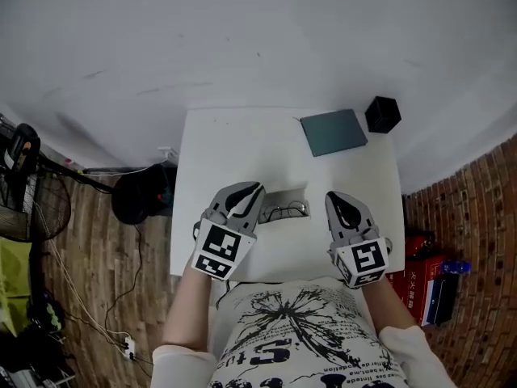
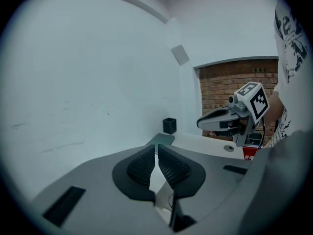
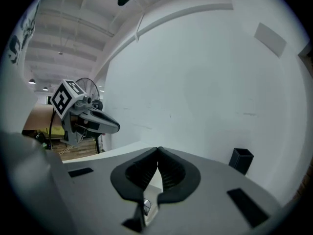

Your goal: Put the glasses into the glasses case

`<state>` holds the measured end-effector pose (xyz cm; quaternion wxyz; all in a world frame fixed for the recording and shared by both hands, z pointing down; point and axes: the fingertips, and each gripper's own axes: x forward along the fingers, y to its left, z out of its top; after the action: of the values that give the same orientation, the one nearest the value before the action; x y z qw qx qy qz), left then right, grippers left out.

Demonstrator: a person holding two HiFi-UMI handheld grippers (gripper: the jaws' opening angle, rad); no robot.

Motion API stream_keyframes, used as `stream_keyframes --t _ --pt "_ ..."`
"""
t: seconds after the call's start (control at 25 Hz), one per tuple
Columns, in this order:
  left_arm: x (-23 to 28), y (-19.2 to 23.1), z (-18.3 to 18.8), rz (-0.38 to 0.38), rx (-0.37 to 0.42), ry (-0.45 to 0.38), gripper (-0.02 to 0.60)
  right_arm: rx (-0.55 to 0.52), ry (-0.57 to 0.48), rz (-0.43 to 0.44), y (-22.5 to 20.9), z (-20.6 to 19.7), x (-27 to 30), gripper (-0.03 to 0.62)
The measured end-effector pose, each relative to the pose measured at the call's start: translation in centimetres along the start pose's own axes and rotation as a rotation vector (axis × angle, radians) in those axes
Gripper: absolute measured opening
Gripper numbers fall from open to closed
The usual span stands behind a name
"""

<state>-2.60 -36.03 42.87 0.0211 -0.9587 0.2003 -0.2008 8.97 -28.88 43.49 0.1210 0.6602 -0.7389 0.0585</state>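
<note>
The teal glasses case [image 1: 334, 132] lies shut on your tabletop [image 1: 212, 148], with the glasses [image 1: 284, 210] outside it. Your left tool [image 1: 252, 192] and right tool [image 1: 339, 199] are closed and empty.

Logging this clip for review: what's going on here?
A person holds the left gripper and the right gripper above a white table. Both are empty, with their jaws closed or nearly so. The glasses lie on the table between them, untouched. A flat teal case, apparently closed, lies farther back beside a black box.
</note>
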Motion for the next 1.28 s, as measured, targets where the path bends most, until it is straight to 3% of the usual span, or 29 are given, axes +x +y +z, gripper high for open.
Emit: stream_keyframes --t 0.4,0.8,1.28 --pt "-7.6 3.6 0.0 0.248 -0.104 -0.173 0.014 -0.050 -0.068 0.083 3.0 2.3 0.9 0.014" --pt "-9.1 3.5 -0.1 0.259 -0.130 -0.206 0.014 -0.021 -0.112 0.062 2.8 3.1 0.4 0.012" --pt "-9.1 3.0 0.2 0.240 -0.150 -0.231 0.014 -0.046 -0.095 0.052 3.4 2.4 0.0 0.012"
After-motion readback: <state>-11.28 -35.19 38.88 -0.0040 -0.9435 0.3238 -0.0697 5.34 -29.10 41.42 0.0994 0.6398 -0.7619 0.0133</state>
